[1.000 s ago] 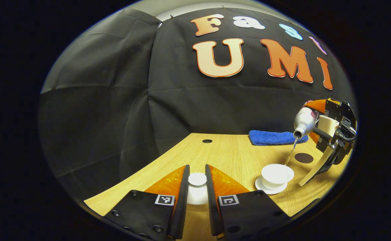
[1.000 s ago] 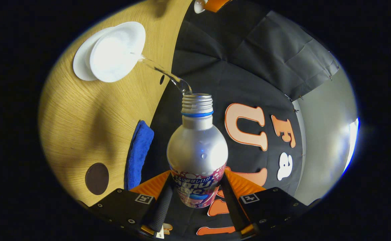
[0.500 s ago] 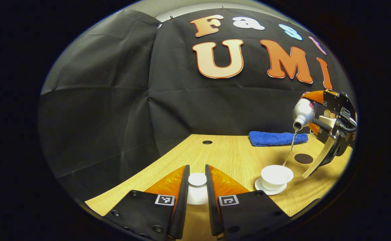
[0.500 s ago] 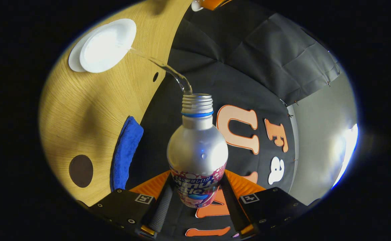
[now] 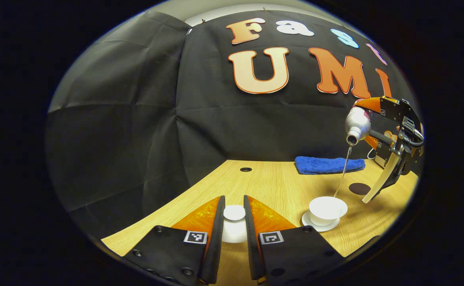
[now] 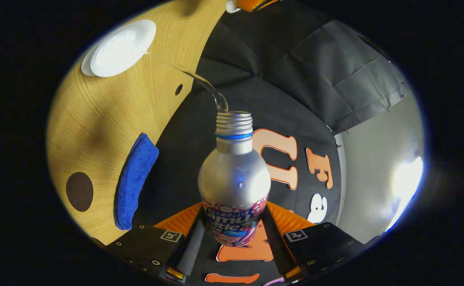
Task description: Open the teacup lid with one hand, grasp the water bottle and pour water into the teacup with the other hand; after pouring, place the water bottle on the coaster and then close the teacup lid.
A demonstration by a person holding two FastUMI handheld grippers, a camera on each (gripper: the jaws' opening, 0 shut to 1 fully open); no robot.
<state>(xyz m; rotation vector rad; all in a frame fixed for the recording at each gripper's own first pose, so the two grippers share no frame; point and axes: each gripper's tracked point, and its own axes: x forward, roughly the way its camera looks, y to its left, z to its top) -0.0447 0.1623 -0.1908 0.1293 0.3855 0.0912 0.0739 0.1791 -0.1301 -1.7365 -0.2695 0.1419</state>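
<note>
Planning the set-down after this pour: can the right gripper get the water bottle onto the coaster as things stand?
Probably yes. The coaster lies bare on the table, apart from the blue towel and the teacup. The right gripper holds the water bottle above that side, still tilted and pouring.

Blue towel (image 5: pixel 329 164) (folded) lies on the wooden table (image 5: pixel 271 186) — near the wall.

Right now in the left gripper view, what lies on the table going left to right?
White round teacup lid between the left gripper's fingers → white teacup on its saucer → round dark brown coaster. The blue folded towel overlaps their span farther back.
</note>
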